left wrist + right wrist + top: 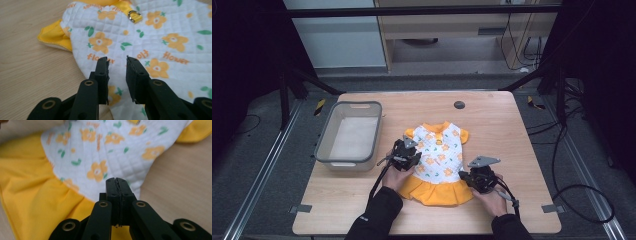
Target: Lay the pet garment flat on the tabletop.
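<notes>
2 handheld grippers work at the near edge of a small quilted white dress (438,155) with orange flowers and a yellow pleated skirt, lying flat near the middle of the wooden table (512,135). At the dress's near right corner, the right gripper (117,181) has its jaws clenched, seemingly on the hem where skirt meets bodice, though I cannot tell whether cloth is caught. At the dress's left side, the left gripper (117,62) stands released, its jaws parted over the quilted bodice with nothing pinched. Left of the dress sits a grey rectangular plastic bin (324,145). I judge the step to be taking hold for a fold; next, the left jaws must close on the fabric edge.
</notes>
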Demonstrator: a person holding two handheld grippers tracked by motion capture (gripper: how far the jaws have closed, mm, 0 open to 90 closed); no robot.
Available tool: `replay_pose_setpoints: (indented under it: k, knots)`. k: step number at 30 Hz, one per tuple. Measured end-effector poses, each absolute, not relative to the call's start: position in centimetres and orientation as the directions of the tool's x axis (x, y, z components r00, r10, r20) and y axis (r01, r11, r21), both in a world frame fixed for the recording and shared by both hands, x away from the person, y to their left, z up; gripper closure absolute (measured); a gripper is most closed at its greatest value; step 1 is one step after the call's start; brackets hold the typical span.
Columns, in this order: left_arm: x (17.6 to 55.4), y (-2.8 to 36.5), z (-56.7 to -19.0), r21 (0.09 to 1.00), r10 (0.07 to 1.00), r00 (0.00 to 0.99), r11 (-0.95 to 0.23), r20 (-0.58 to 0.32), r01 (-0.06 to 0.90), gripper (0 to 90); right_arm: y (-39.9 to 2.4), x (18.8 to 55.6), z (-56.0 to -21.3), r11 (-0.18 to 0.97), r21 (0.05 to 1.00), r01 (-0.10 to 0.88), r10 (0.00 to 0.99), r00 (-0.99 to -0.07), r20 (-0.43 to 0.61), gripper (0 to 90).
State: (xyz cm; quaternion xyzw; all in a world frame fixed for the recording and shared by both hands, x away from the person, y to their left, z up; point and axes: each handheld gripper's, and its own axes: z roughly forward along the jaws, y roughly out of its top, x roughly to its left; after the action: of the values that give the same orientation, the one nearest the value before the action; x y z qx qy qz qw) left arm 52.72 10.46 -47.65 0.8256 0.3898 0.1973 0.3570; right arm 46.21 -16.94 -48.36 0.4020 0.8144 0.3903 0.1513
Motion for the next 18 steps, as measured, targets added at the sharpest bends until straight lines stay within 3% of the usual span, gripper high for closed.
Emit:
replay_pose_setpoints:
  k: [7, 18]
  knots:
    - [50.0, 10.8, -47.8, 0.704, 0.733, 0.679, -0.507, 0.049, 0.497, 71.0, -16.4, 49.5, -47.4, 0.298, 0.806, 0.512, 0.802, -0.592, 0.080, 90.0]
    - [48.8, 11.4, -49.1, 0.668, 0.696, 0.715, -0.562, 0.063, 0.488, 72.6, -15.5, 51.6, -50.4, 0.345, 0.754, 0.559, 0.840, -0.543, 0.019, 90.0]
